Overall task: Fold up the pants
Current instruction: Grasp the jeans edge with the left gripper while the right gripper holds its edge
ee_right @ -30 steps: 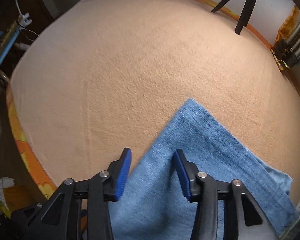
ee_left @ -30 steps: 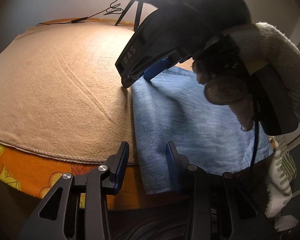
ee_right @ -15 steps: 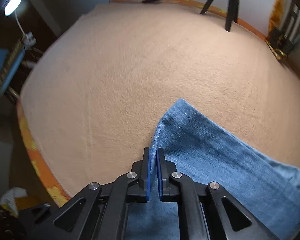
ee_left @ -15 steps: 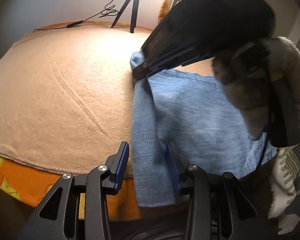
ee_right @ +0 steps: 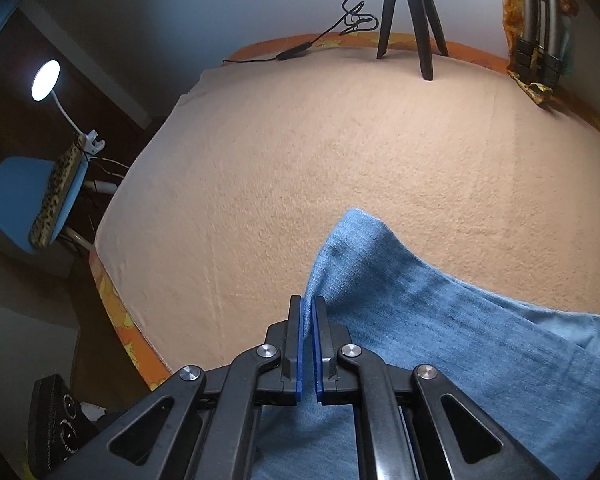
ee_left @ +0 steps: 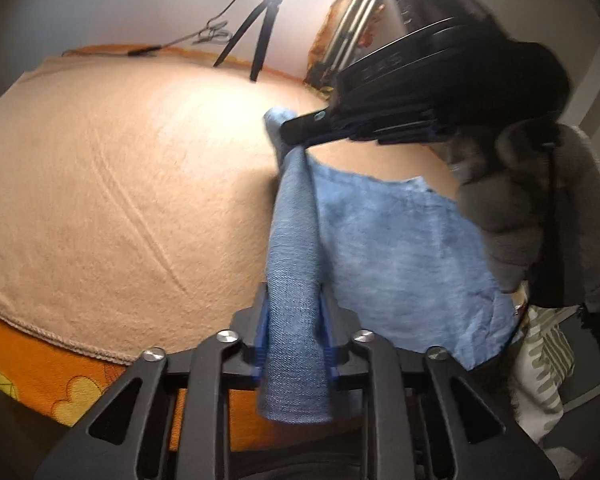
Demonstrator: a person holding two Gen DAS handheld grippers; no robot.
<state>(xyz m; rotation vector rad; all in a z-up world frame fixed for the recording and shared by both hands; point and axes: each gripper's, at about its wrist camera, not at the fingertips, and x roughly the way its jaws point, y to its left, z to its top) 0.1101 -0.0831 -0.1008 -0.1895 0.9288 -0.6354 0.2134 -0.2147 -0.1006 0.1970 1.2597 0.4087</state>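
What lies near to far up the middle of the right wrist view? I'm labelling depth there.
Right tool shut on the pants → far corner of the pants → bare peach blanket → black tripod at the far edge → wall.

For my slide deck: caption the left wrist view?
Both grippers pinch the blue pants' edge above the beige blanket.

Pants (ee_right: 440, 320) light blue denim; blanket (ee_right: 340, 152) peach; sheet (ee_left: 40, 364) orange, seemingly yellow-patterned.
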